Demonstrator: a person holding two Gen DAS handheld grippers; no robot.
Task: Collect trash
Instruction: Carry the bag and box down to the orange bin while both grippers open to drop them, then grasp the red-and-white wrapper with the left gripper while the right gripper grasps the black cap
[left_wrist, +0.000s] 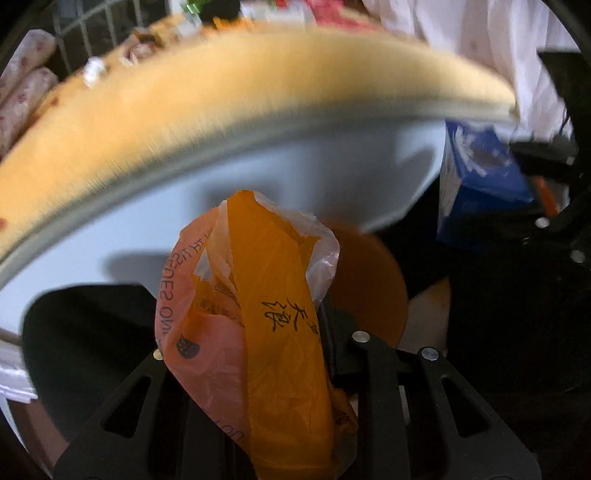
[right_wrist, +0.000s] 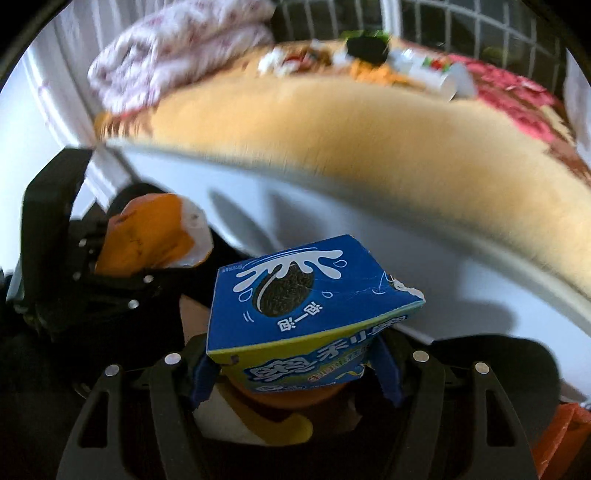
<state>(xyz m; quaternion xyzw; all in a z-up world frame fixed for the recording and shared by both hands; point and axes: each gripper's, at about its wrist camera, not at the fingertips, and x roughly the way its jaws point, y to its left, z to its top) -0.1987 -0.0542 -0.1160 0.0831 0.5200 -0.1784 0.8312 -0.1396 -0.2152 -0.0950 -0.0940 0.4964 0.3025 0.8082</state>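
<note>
A: Left wrist view first. What does the left gripper (left_wrist: 258, 369) have?

B: It pinches an orange plastic wrapper (left_wrist: 258, 314). The crumpled wrapper stands straight up between the two fingers and rises well past their tips, with black handwriting on its face and printed letters down its left edge.

A: What lies around it?

B: Above and ahead of the gripper runs the edge of a bed (left_wrist: 240, 92) with a tan blanket, blurred. Below that edge is the bed's white side panel (left_wrist: 258, 177). To the gripper's right, a blue box (left_wrist: 480, 177) shows, held by the other gripper.

A: And the right wrist view, starting at its left?

B: Far to the left of the right gripper (right_wrist: 295, 369) is the left gripper (right_wrist: 110, 266), seen from the side, with the orange wrapper (right_wrist: 155, 232) sticking out of it. In the middle, the right gripper is closed on the blue box (right_wrist: 295, 291), a cookie carton with a dark cookie and a white milk splash printed on it. The box sits between the fingers, tilted, its torn corner toward the right.

A: Anything beyond the box?

B: The tan blanket (right_wrist: 369, 122) spreads above and ahead of it, with blurred litter (right_wrist: 369, 62) at its far end and folded floral bedding (right_wrist: 177, 48) up to the left.
</note>
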